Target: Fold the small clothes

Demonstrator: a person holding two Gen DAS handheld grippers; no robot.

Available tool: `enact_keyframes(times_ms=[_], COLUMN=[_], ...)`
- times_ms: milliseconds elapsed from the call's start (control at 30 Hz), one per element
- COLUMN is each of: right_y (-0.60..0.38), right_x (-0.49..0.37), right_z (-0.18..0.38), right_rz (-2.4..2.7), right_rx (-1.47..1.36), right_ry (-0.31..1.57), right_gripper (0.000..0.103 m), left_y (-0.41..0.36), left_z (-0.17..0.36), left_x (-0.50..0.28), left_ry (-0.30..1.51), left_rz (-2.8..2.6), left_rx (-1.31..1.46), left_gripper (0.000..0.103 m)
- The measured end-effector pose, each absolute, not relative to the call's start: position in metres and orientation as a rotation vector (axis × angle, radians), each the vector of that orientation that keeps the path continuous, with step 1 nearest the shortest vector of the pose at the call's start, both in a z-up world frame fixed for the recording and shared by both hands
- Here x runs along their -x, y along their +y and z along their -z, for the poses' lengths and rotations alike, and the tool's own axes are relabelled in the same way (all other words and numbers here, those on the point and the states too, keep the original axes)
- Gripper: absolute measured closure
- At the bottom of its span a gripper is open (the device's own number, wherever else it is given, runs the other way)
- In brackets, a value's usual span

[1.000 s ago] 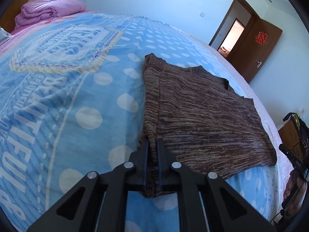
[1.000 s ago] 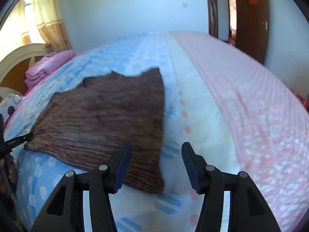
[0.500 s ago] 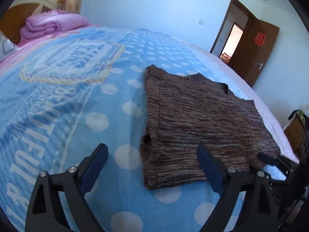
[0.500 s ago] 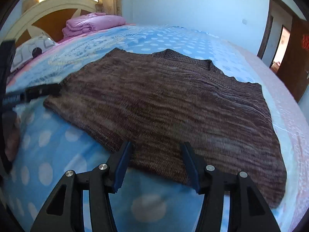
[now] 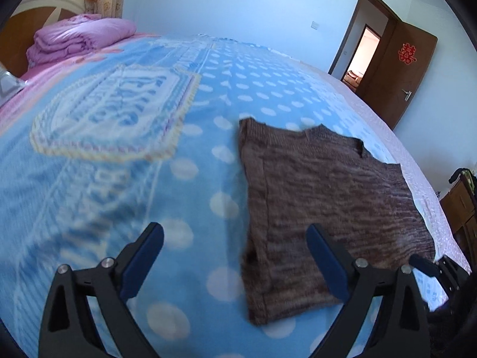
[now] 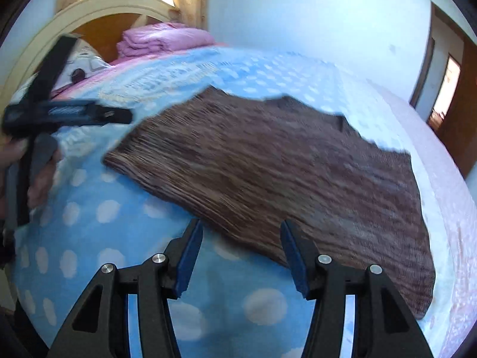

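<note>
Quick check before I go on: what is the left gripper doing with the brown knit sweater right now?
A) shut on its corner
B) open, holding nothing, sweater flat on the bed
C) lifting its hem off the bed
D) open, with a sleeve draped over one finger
B: the left gripper has its jaws spread wide with nothing between them, and the brown knit sweater lies flat on the polka-dot bedspread.

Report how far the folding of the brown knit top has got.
Done: the brown knit top lies spread flat on the blue dotted blanket, apart from a small tuck at its near corner. In hand: nothing; the left claw and right claw are both open and hold no cloth. Left: every fold; none shows yet.
</note>
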State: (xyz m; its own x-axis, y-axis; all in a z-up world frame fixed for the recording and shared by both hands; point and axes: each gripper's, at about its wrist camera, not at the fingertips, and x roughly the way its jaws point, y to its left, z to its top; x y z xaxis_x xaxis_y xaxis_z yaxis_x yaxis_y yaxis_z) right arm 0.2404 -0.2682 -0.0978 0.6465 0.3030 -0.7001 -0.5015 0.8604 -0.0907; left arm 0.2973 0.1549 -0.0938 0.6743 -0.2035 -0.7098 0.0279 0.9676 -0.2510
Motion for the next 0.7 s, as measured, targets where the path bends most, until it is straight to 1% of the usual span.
enact_keyframes(times_ms=[67,167,333,467,567,700], right_y=[-0.250,-0.221,-0.177,-0.153,-0.136,-0.123], right_x=[-0.240,-0.241,-0.237,-0.239,-0.238,-0.241], right_z=[0.094,0.093,0.100,0.110,0.118,0.128], right_rz=[-0.490,-0.532,-0.595,-0.629,-0.631,-0.612], right_rx=[0.328,0.385,0.472,0.508,0.546,0.592], right_ry=[0.711,0.688,0.659,0.662,0.652,0.652], right_gripper=[0.048,0.048,0.048,0.048,0.048,0.048], left_y=[0.160,0.169,0.177,0.186,0.187,0.179], left_z=[0.089,0.096,0.112,0.123,0.122,0.122], left_x=[-0.311,-0.333,-0.342,-0.344,-0.345,-0.350], left_ry=[0.806,0.852,0.887,0.901,0.890,0.895], left_rz=[0.086,0.094,0.063,0.070,0.079,0.067], left_rx=[0.201,0.229,0.197,0.228,0.247,0.189], left_gripper=[0.004,0.004,0.004,0.004,0.004,0.004])
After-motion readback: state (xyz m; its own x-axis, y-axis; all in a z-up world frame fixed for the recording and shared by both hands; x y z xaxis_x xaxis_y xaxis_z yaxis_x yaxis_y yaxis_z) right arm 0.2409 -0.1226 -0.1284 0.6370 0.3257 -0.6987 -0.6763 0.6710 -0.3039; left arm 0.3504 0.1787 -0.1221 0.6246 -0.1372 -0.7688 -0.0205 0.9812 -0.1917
